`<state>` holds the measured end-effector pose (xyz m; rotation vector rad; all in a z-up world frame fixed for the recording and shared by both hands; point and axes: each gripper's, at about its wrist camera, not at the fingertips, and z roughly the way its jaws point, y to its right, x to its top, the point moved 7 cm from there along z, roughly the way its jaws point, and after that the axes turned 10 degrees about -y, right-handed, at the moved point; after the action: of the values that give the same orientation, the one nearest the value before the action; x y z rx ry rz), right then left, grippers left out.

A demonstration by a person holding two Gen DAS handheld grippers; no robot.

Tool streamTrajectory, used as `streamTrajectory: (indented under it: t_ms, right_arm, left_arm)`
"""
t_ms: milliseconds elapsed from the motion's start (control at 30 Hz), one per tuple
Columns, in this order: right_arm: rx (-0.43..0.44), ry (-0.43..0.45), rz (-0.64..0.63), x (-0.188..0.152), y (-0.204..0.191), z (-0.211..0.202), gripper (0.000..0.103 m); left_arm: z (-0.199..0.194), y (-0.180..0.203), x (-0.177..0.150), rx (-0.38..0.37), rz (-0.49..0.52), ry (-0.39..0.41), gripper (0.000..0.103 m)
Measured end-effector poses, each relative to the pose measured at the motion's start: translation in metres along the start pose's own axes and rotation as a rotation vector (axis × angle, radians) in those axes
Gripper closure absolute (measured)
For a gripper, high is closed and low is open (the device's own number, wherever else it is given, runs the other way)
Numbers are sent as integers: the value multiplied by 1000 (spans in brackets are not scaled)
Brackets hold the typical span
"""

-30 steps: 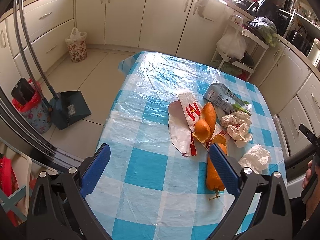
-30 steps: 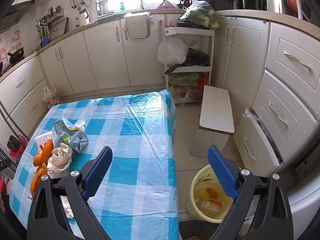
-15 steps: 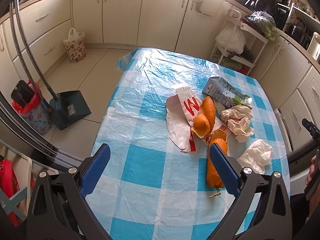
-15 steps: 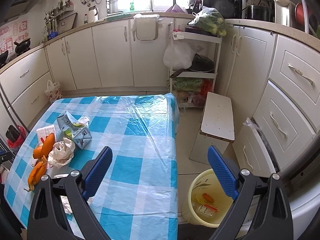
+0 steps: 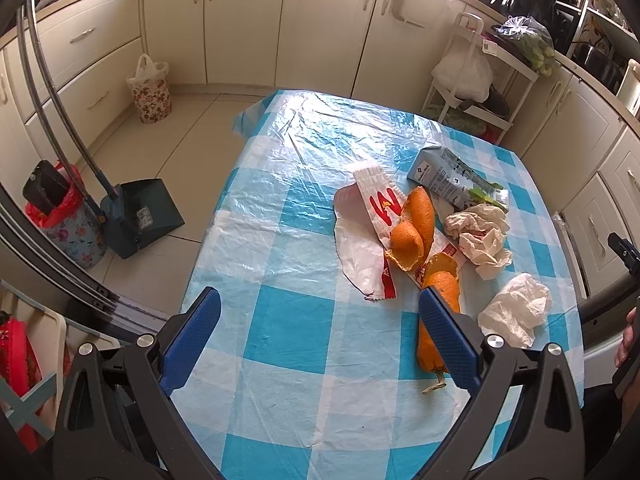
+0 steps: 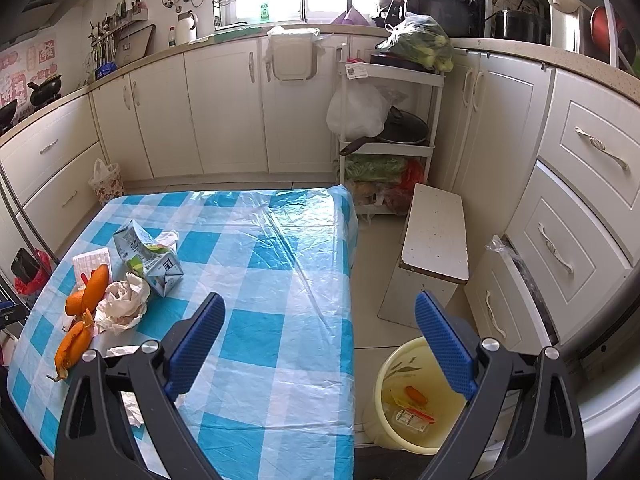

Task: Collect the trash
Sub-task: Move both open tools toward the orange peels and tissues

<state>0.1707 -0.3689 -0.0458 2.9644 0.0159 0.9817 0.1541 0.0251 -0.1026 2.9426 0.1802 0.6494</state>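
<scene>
Trash lies on the blue checked table (image 5: 304, 216): orange peels (image 5: 416, 228), a long peel (image 5: 434, 320), a red and white wrapper (image 5: 362, 248), a crushed carton (image 5: 452, 178), crumpled paper (image 5: 480, 232) and a white tissue (image 5: 516, 310). My left gripper (image 5: 320, 332) is open and empty above the table's near edge; its right finger overlaps the long peel. My right gripper (image 6: 320, 340) is open and empty over the table's other side, with the peels (image 6: 86, 292), carton (image 6: 150, 258) and paper (image 6: 122, 302) to its left. A yellow bin (image 6: 412, 396) with some trash stands on the floor.
A blue dustpan (image 5: 140, 216) and a red-lined bin (image 5: 66, 220) stand on the floor left of the table. A white step stool (image 6: 434, 236) and a shelf cart (image 6: 388, 120) stand beyond the yellow bin. Cabinets line the walls.
Both grippers have drifted slightly; the right view has swung a little left, showing more of the table trash. Both stay open and empty. The trash has not moved.
</scene>
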Motion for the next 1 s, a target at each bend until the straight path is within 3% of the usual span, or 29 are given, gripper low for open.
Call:
streamTrajectory:
  t_ms: [1000]
  right_arm:
    - [17, 24, -5, 3, -4, -8, 11]
  left_arm:
    - [5, -3, -2, 23, 0, -18, 7]
